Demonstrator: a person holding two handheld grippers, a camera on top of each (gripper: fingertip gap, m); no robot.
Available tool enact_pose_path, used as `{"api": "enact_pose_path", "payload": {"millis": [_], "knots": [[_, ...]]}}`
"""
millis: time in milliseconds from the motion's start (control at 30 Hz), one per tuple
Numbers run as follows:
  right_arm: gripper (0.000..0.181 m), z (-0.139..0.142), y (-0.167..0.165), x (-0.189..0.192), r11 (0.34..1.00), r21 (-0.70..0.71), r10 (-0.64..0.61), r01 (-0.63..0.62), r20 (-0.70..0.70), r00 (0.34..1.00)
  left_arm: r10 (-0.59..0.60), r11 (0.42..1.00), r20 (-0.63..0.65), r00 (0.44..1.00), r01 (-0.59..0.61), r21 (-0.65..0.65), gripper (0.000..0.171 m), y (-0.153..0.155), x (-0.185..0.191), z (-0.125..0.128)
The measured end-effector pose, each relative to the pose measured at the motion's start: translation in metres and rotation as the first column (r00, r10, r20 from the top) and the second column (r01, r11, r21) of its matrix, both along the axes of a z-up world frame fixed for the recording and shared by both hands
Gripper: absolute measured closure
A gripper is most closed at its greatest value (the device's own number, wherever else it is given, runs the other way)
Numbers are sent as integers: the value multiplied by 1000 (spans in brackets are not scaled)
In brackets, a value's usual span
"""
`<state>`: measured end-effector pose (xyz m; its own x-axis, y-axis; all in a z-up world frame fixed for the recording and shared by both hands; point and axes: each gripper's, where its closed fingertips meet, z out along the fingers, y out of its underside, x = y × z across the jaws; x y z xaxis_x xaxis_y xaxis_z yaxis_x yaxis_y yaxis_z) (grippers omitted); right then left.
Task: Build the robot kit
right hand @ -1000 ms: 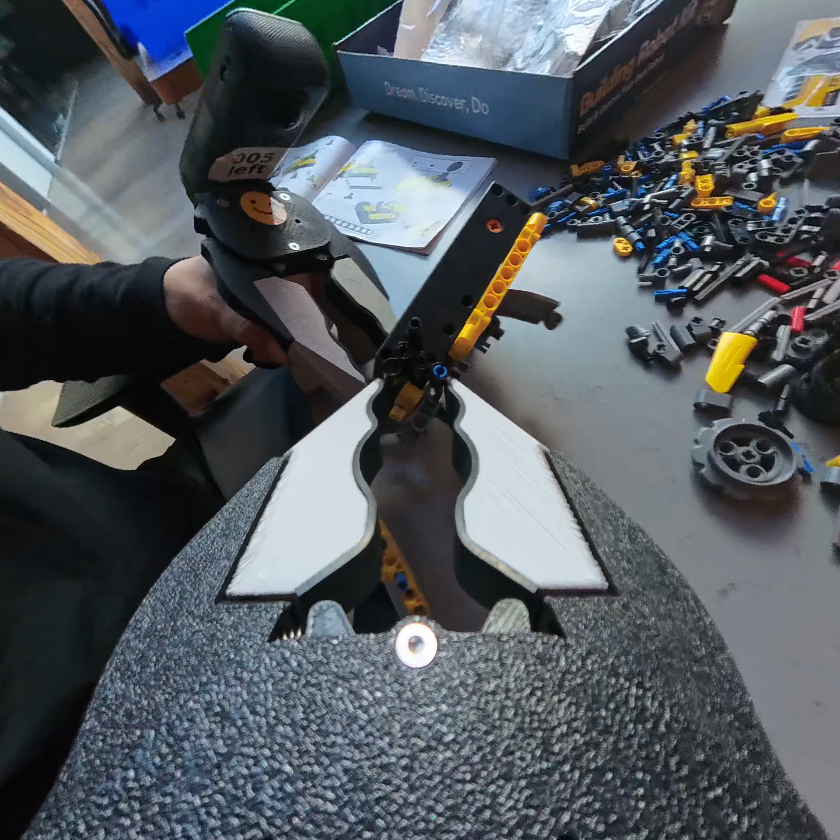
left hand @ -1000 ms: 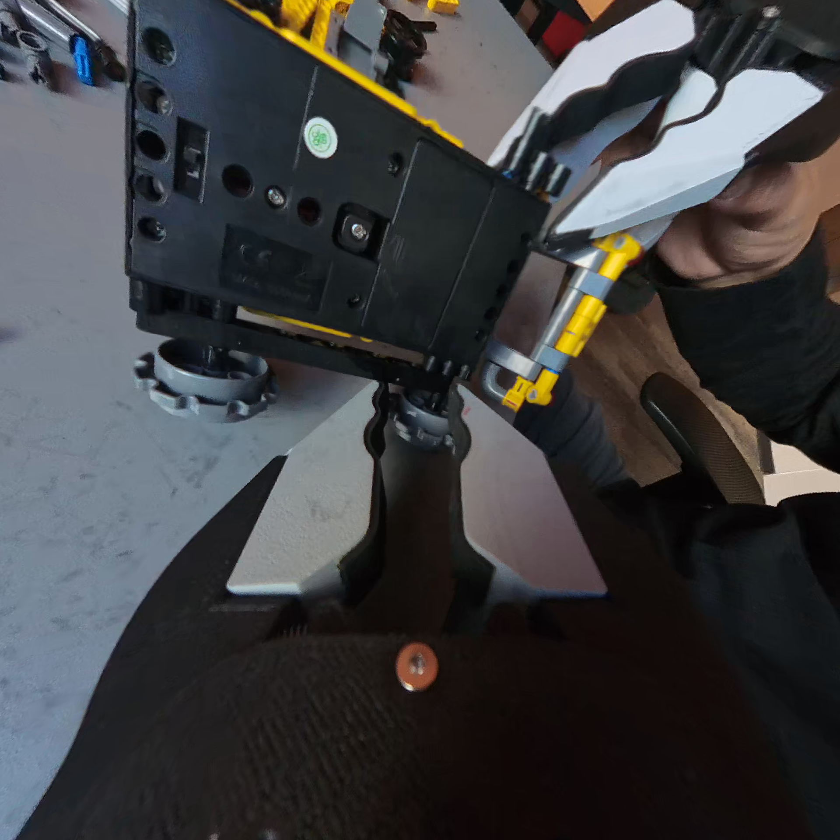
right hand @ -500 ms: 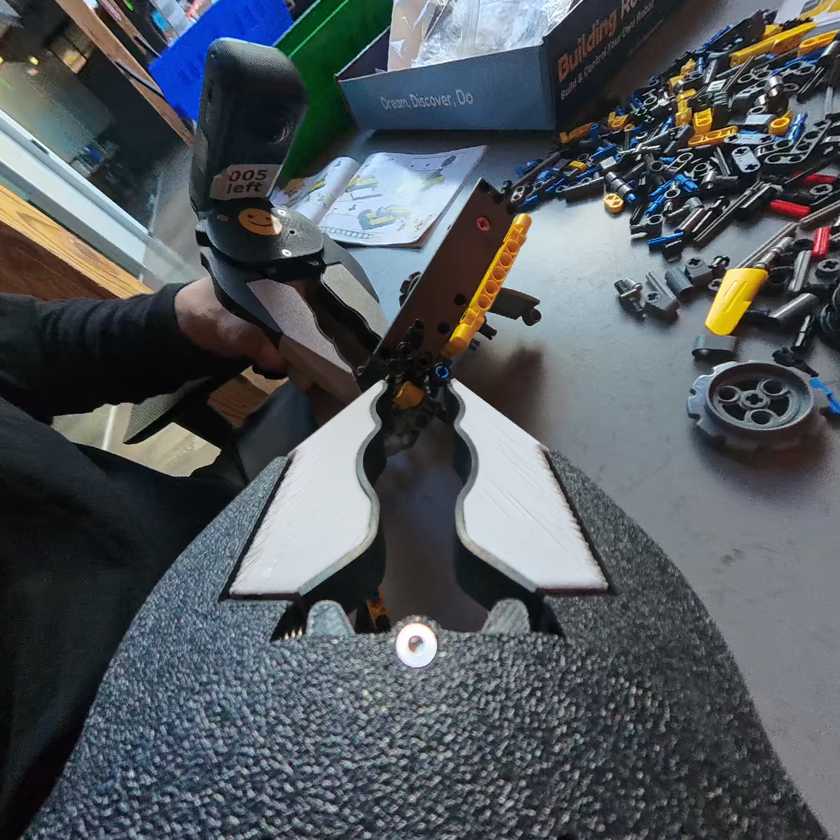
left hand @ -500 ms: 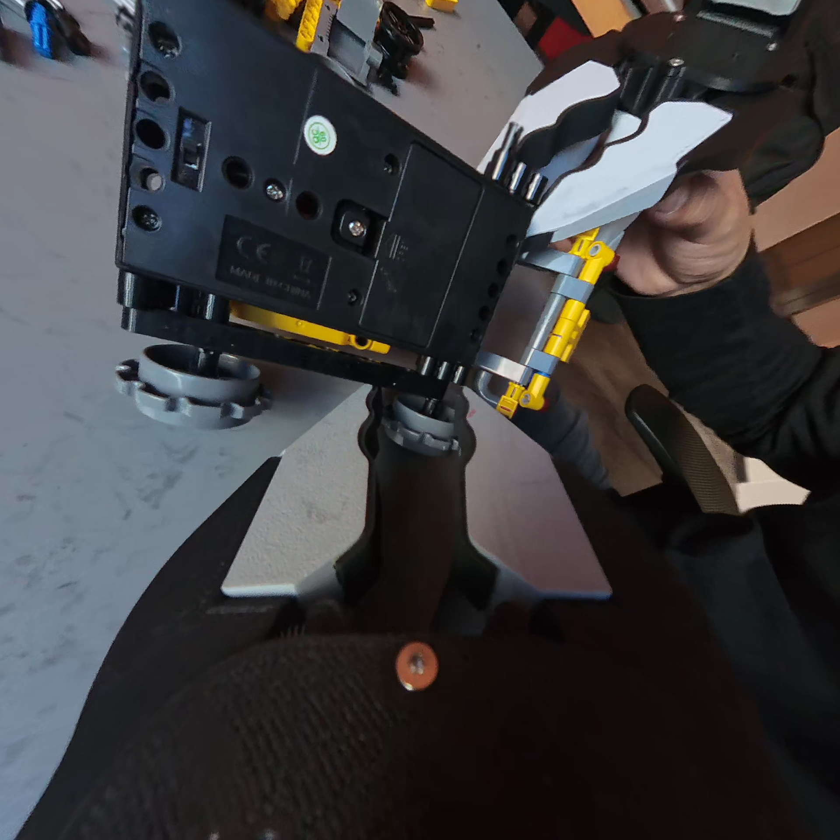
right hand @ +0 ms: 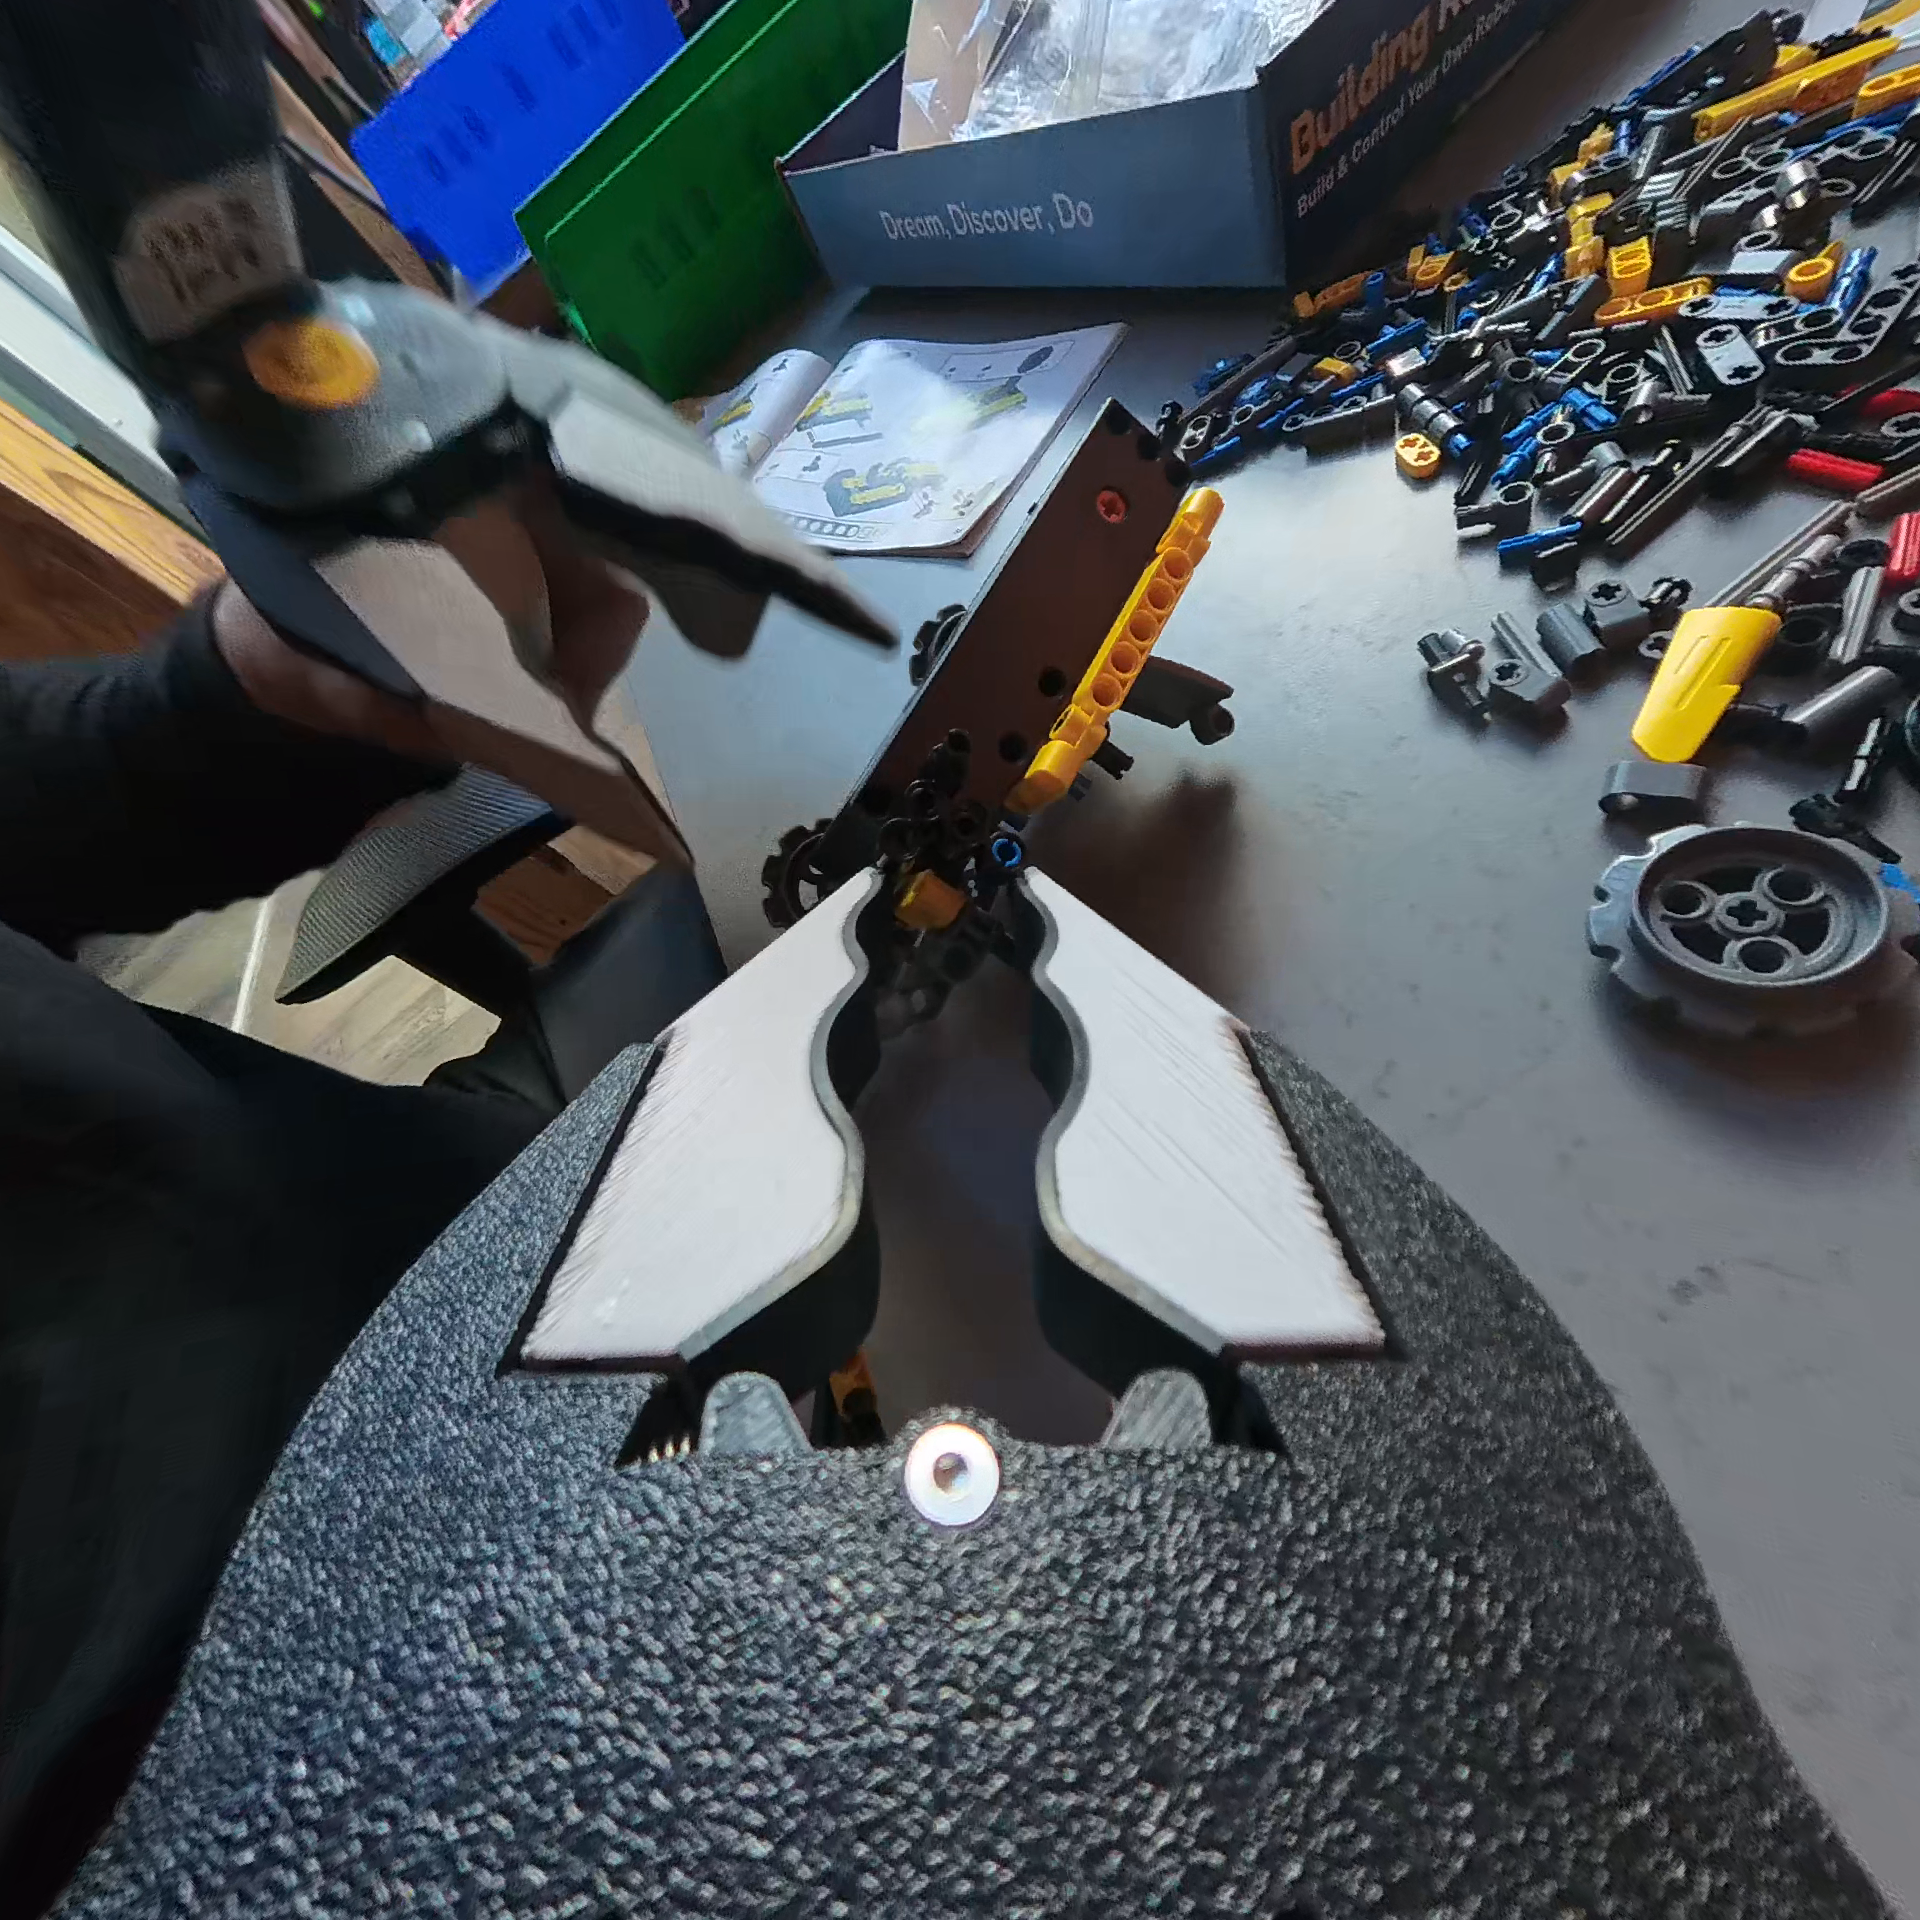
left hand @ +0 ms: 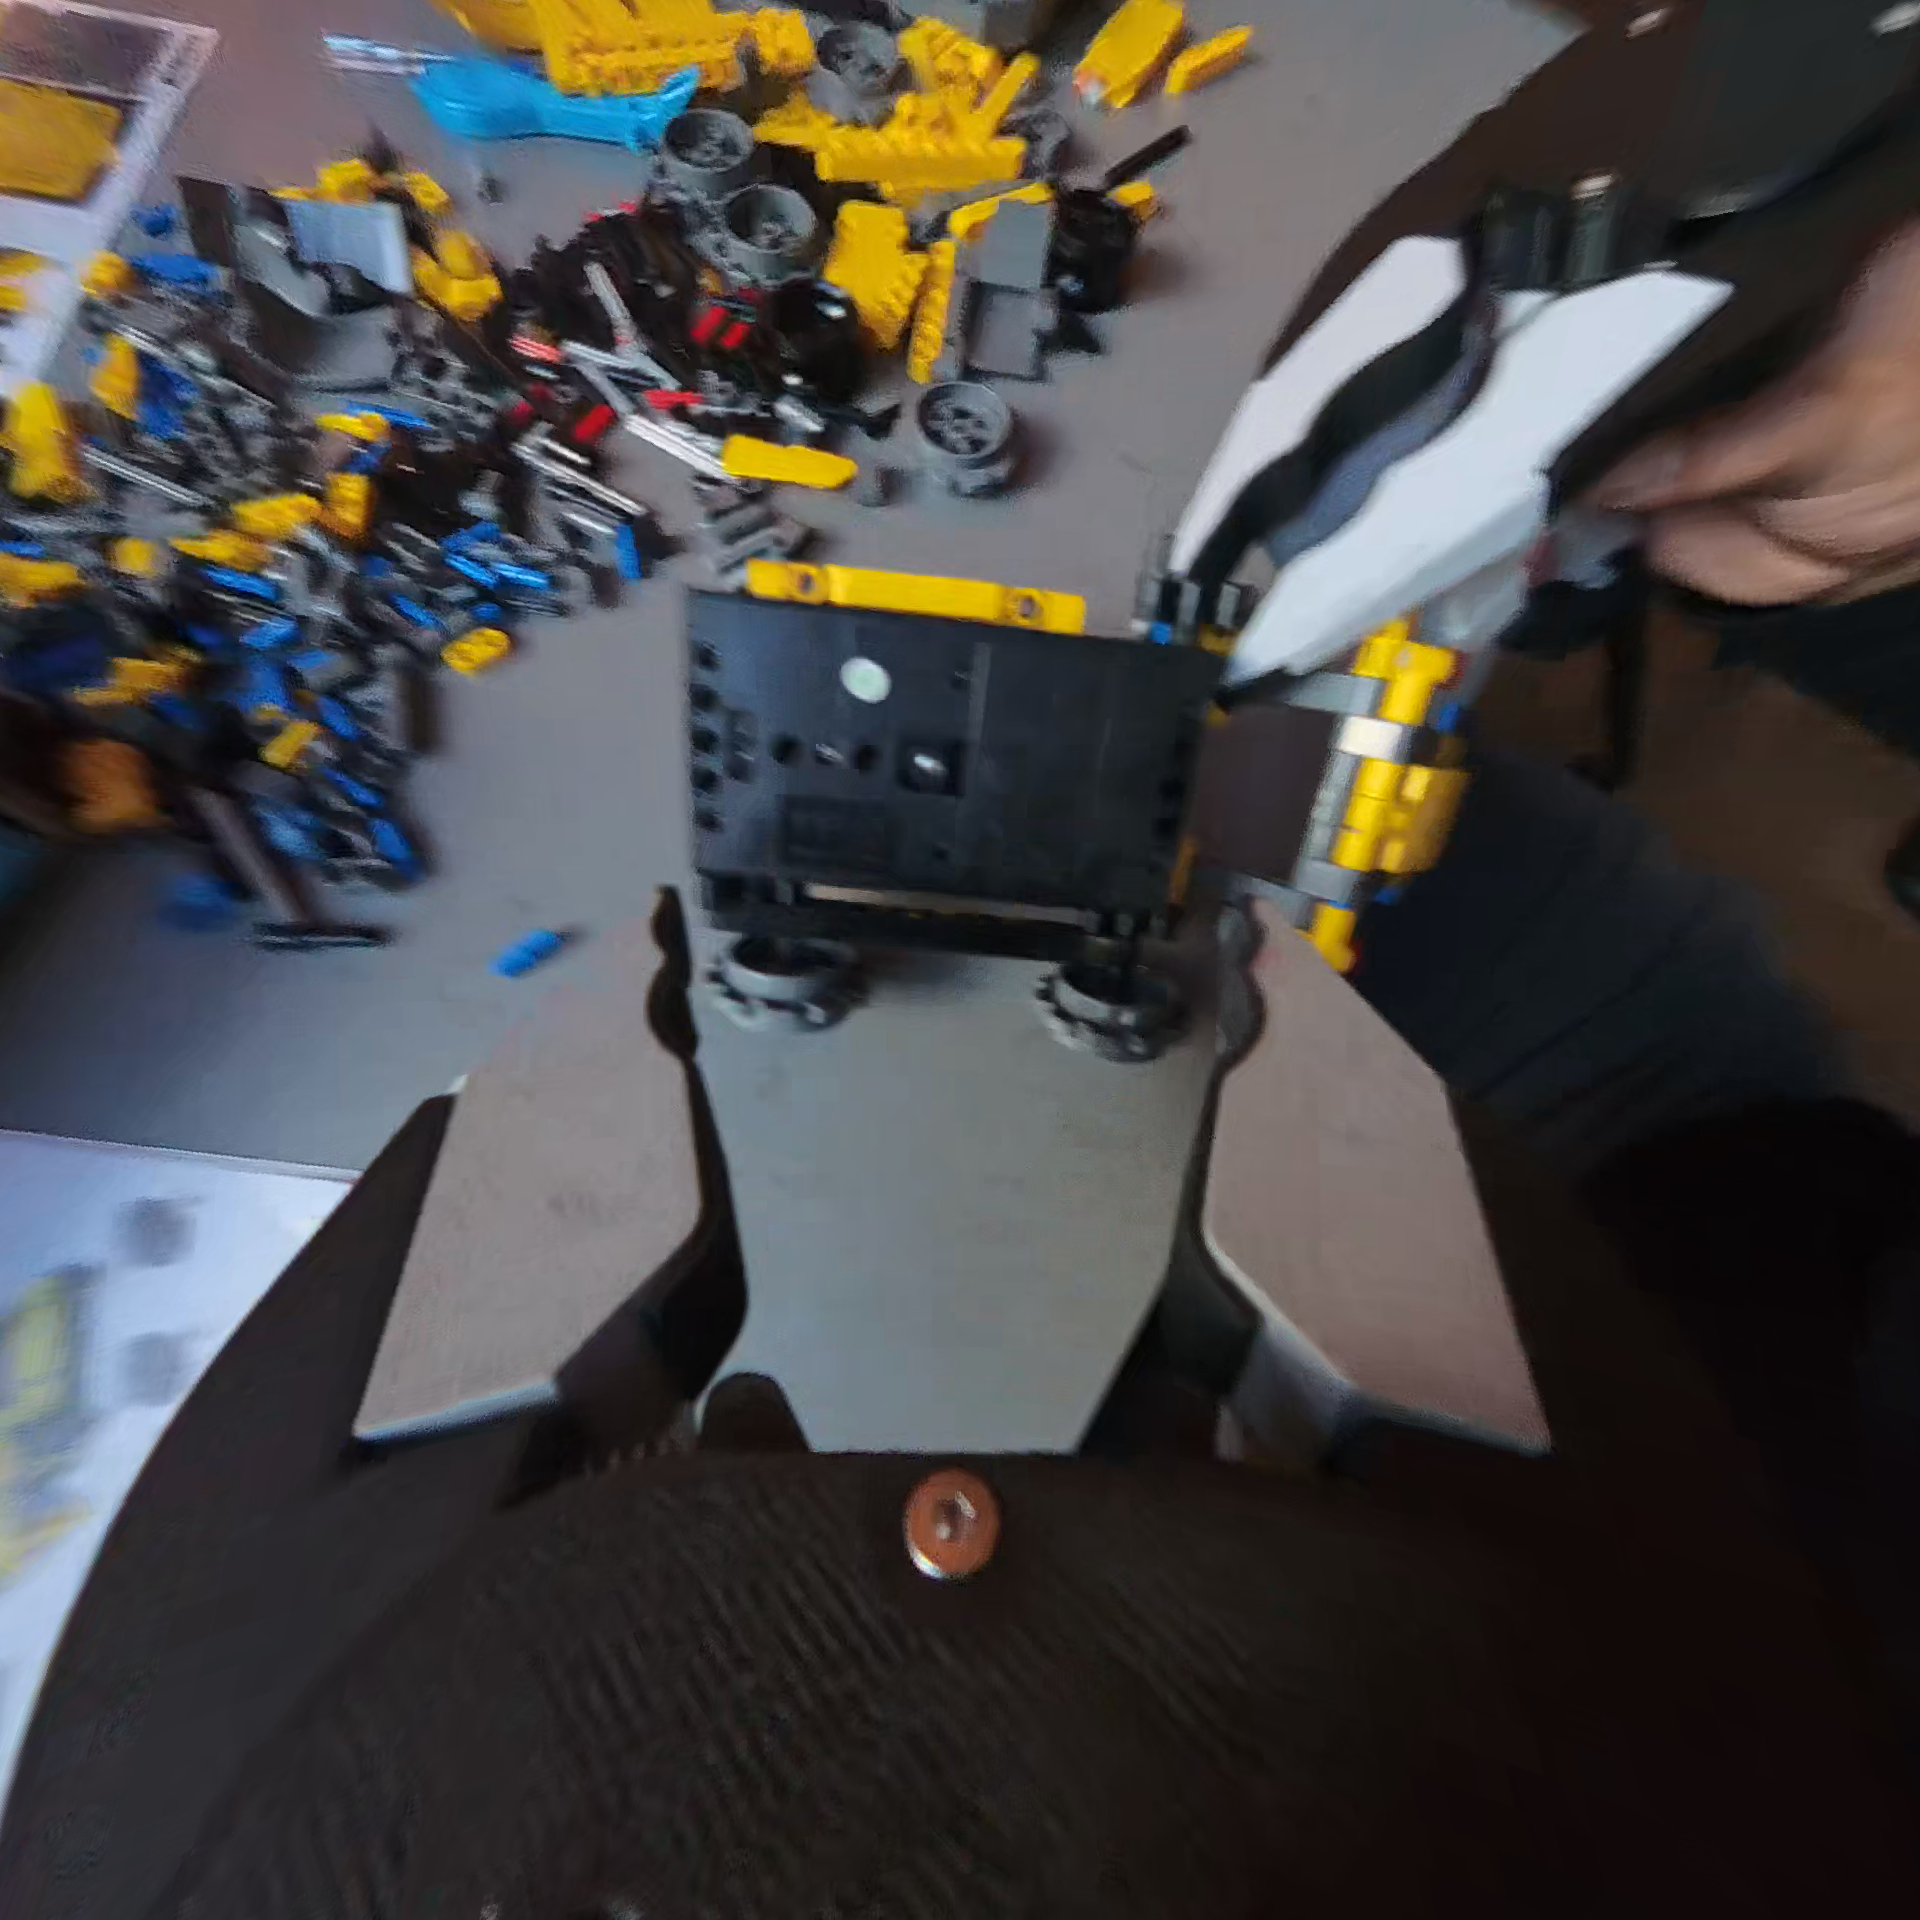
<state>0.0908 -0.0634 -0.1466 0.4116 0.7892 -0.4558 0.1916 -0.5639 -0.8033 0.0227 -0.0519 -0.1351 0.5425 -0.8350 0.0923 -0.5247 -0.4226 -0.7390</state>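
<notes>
A black block model (left hand: 935, 748) with a yellow beam along its top has two grey wheel hubs (left hand: 784, 977) under it. My left gripper (left hand: 951, 935) is open wide and empty, its fingers either side of the hubs, not touching. My right gripper (right hand: 945, 894) is shut on the model's black and yellow end and holds it tilted over the dark table (right hand: 1351, 1039). The model (right hand: 1049, 613) rises away from the right fingers. The right gripper also shows in the left wrist view (left hand: 1205, 613) at the model's right end. The left gripper (right hand: 623, 623) is blurred at upper left.
A big pile of loose black, blue and yellow pieces (right hand: 1662, 260) covers the far table and shows in the left wrist view (left hand: 416, 468). A loose grey wheel (right hand: 1745, 925), a yellow piece (right hand: 1694, 681), an open booklet (right hand: 914, 436) and a cardboard box (right hand: 1039, 208) lie around.
My left gripper has opened, let go of the grey hub under the model and pulled back. My right gripper still holds the model's end, now turned level.
</notes>
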Motion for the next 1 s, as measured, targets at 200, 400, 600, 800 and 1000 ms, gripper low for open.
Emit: {"api": "enact_pose_path", "payload": {"millis": [200,400,600,800,1000], "knots": [[159,1,0,-2,1000,5,1,-1,-7,1000,-63,998,-125,990,63,-6,26,8,24,-24],[159,2,-2,-6,1000,11,18,-18,0,1000,-84,996,-61,995,82,-41,45,23,34,-36],[158,0,-1,-7,1000,6,20,-20,1,1000,-110,994,-39,993,109,-24,47,24,35,-36],[157,-3,-2,-8,1000,-7,22,-21,11,1000,-102,994,42,994,100,47,48,22,36,-34],[156,-9,-7,-9,997,-51,58,-56,36,998,-93,991,53,994,88,97,48,20,35,-33]]}}
